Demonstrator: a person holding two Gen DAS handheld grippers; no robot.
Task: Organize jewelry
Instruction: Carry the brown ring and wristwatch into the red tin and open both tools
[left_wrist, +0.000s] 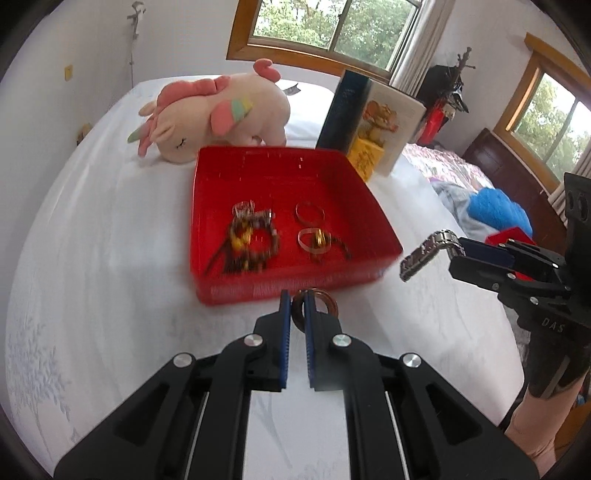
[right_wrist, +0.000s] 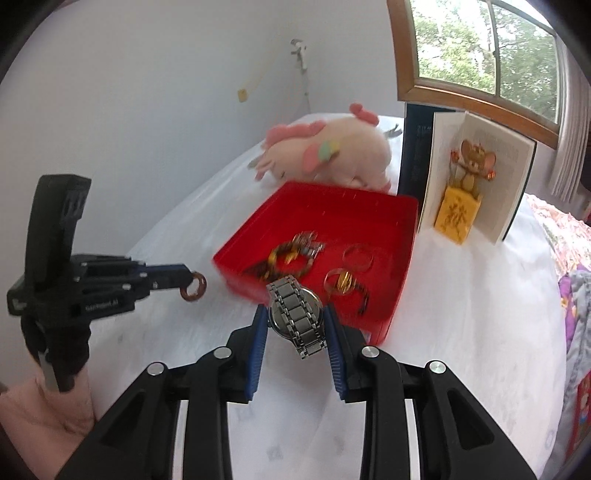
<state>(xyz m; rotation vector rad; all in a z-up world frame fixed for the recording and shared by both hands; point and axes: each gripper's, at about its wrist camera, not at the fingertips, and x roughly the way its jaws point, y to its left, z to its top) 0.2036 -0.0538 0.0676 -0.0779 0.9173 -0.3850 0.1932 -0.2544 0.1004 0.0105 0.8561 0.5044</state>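
Observation:
A red tray (left_wrist: 295, 284) (right_wrist: 402, 266) sits on the white bed and holds beaded bracelets (left_wrist: 247, 240) (right_wrist: 288, 258), clear bangles (left_wrist: 309, 212) (right_wrist: 357, 257) and a gold ring (left_wrist: 318, 239) (right_wrist: 345, 281). My left gripper (left_wrist: 297, 306) (right_wrist: 190, 277) is shut on a brown ring (left_wrist: 325, 304) (right_wrist: 194, 287), just before the tray's near wall. My right gripper (right_wrist: 295, 325) (left_wrist: 456, 254) is shut on a silver metal watch (right_wrist: 297, 314) (left_wrist: 428, 254), held near the tray's right front corner.
A pink plush unicorn (left_wrist: 218, 114) (right_wrist: 332, 155) lies behind the tray. An open book with a mouse figure and yellow block (left_wrist: 373, 122) (right_wrist: 465, 184) stands behind right. A blue cloth (left_wrist: 495, 210) and a second bed lie to the right.

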